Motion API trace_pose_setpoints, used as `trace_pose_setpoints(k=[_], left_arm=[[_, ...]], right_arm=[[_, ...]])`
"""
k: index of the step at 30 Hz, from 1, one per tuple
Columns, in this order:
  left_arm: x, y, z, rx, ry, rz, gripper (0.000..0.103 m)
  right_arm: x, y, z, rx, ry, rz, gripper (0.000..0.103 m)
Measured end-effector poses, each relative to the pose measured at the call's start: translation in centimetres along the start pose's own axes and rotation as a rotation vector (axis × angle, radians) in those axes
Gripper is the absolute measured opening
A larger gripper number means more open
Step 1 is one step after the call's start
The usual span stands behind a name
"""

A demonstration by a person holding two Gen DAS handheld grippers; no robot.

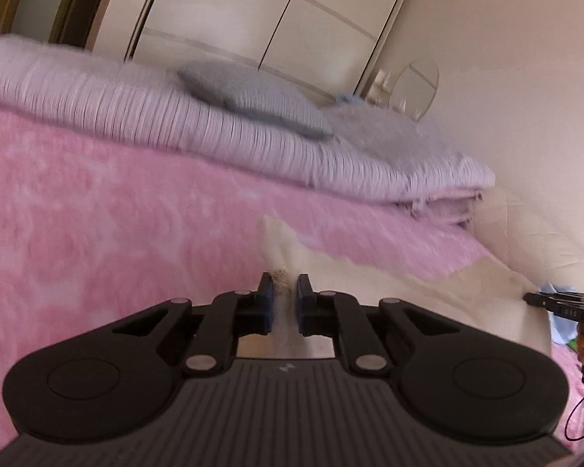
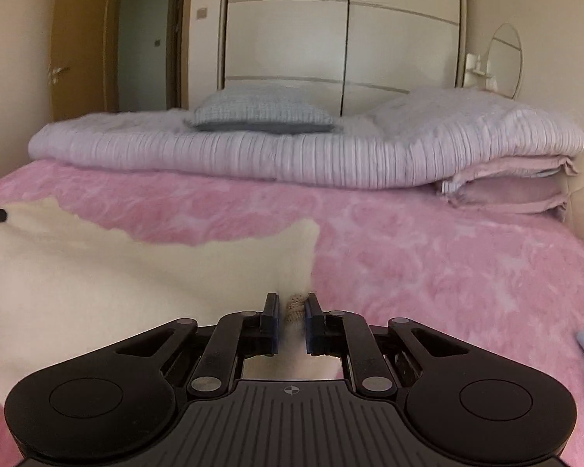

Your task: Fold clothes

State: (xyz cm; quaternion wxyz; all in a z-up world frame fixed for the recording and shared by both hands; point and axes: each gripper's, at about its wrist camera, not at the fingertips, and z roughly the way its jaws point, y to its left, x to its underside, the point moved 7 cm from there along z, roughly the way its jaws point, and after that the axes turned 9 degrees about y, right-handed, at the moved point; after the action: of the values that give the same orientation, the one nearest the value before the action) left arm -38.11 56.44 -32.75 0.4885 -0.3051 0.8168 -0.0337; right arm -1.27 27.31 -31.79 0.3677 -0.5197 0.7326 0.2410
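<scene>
Cream garment point(image 2: 97, 272) in both hand-held grippers

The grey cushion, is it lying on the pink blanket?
No, the grey cushion rests on the folded lilac quilt.

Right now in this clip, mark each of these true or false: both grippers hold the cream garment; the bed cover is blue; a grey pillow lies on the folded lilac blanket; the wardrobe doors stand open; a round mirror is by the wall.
1. Both grippers hold the cream garment. True: the left gripper and the right gripper each pinch a lace-trimmed corner.
2. The bed cover is blue. False: it is pink and fluffy.
3. A grey pillow lies on the folded lilac blanket. True.
4. The wardrobe doors stand open. False: they are closed.
5. A round mirror is by the wall. True.
</scene>
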Motion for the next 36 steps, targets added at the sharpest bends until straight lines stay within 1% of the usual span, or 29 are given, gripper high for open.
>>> trace_pose_setpoints(k=[3, 5, 6, 7, 9, 10, 11, 12, 13, 14, 15, 17, 18, 21, 22, 24, 26, 28, 30, 32, 35, 36], left_arm=[[-0.8, 0.1, 1.8, -0.031, -0.016, 0.048, 0.009], [-0.6, 0.5, 3.3, -0.045, -0.018, 0.058, 0.009], [-0.3, 0.9, 4.5, -0.056, 0.008, 0.053, 0.009], [0.3, 1.4, 5.9, -0.072, 0.059, 0.043, 0.009], [2.2, 3.2, 8.8, -0.117, 0.185, 0.017, 0.013], [3.1, 3.9, 9.6, -0.120, 0.218, -0.003, 0.015], [3.5, 4.3, 9.7, -0.107, 0.215, -0.032, 0.017], [3.5, 4.6, 9.2, -0.091, 0.198, -0.073, 0.017], [3.5, 4.9, 8.5, -0.073, 0.185, -0.121, 0.017], [3.4, 5.1, 7.7, -0.067, 0.177, -0.152, 0.017], [3.4, 5.2, 6.8, -0.070, 0.172, -0.168, 0.017], [3.5, 5.4, 4.7, -0.086, 0.169, -0.186, 0.017], [3.8, 5.3, 3.2, -0.080, 0.167, -0.197, 0.017], [5.8, 4.3, -2.1, -0.010, 0.161, -0.235, 0.017], [6.7, 3.8, -3.5, 0.013, 0.168, -0.248, 0.018], [8.8, 2.8, -6.3, 0.060, 0.182, -0.278, 0.023], [10.7, 2.0, -8.0, 0.102, 0.192, -0.315, 0.025], [12.1, 1.3, -8.7, 0.142, 0.189, -0.354, 0.026], [12.4, 0.9, -8.2, 0.157, 0.180, -0.369, 0.027], [12.5, 0.5, -7.4, 0.168, 0.171, -0.377, 0.027], [12.3, 0.3, -6.2, 0.158, 0.156, -0.350, 0.027], [12.2, 0.4, -5.8, 0.170, 0.159, -0.353, 0.020]], right_arm=[[-0.1, -0.2, 2.4, 0.020, -0.004, 0.018, 0.011], [0.2, -0.4, 3.8, 0.041, 0.000, 0.031, 0.011], [0.5, -0.6, 4.8, 0.048, 0.013, 0.045, 0.011], [1.0, -1.0, 6.1, 0.047, 0.055, 0.076, 0.011], [2.9, -1.8, 9.4, 0.017, 0.217, 0.153, 0.012], [3.6, -2.0, 10.3, 0.002, 0.256, 0.182, 0.013], [3.8, -2.3, 10.3, -0.007, 0.245, 0.205, 0.016], [3.8, -2.6, 10.0, -0.017, 0.239, 0.229, 0.019], [3.7, -3.1, 9.5, -0.023, 0.234, 0.259, 0.033], [3.5, -3.7, 8.7, -0.017, 0.219, 0.291, 0.043], [3.4, -4.4, 7.6, -0.001, 0.199, 0.320, 0.045], [3.2, -5.3, 5.3, 0.017, 0.169, 0.367, 0.045], [3.2, -5.5, 3.9, 0.009, 0.153, 0.389, 0.045], [4.6, -4.8, -1.3, -0.071, 0.110, 0.441, 0.045], [5.5, -4.2, -2.8, -0.091, 0.113, 0.445, 0.046], [7.4, -2.8, -5.3, -0.120, 0.126, 0.436, 0.046], [9.4, -1.5, -7.2, -0.130, 0.144, 0.435, 0.046], [10.6, -0.4, -7.7, -0.139, 0.153, 0.451, 0.046], [11.5, 0.4, -7.9, -0.151, 0.155, 0.473, 0.046], [11.6, 0.6, -7.6, -0.165, 0.139, 0.508, 0.046], [10.9, 1.0, -6.7, -0.170, 0.106, 0.513, 0.046], [10.7, 1.2, -6.4, -0.172, 0.101, 0.499, 0.046]])
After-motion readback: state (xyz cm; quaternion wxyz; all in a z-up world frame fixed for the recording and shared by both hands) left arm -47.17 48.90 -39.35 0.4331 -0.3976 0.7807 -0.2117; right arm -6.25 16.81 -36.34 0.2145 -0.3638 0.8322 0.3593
